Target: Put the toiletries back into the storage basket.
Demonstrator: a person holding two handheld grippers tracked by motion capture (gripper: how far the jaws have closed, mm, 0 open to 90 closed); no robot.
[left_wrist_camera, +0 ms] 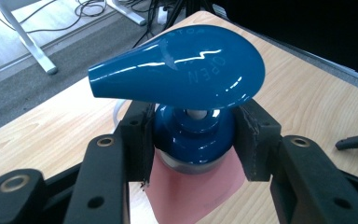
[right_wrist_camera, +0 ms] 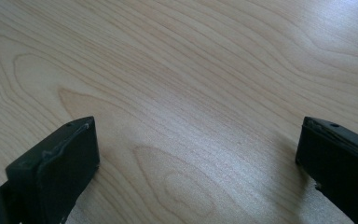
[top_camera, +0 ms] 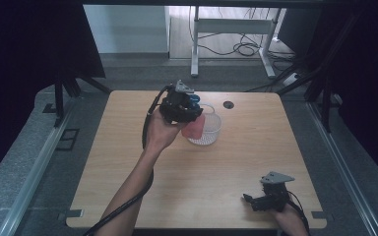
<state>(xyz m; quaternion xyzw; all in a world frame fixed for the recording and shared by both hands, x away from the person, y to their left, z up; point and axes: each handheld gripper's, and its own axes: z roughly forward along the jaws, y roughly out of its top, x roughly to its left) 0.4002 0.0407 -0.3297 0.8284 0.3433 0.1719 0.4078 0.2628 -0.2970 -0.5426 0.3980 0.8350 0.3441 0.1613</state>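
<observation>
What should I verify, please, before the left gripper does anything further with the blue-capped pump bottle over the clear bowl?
1. Grip: the left gripper has both jaws against the glossy blue collar of the pink pump bottle: ok.
2. Nozzle direction: the blue pump head has its spout toward the left of the left gripper view; whether it aims into the bowl: cannot tell.
3. Bottle position: held up beside the clear ribbed glass bowl, at its left rim: ok.
4. Bowl contents: cannot tell.
5. Right gripper: open, low over the light wooden table near its front right corner, well away from the bowl: ok.
</observation>
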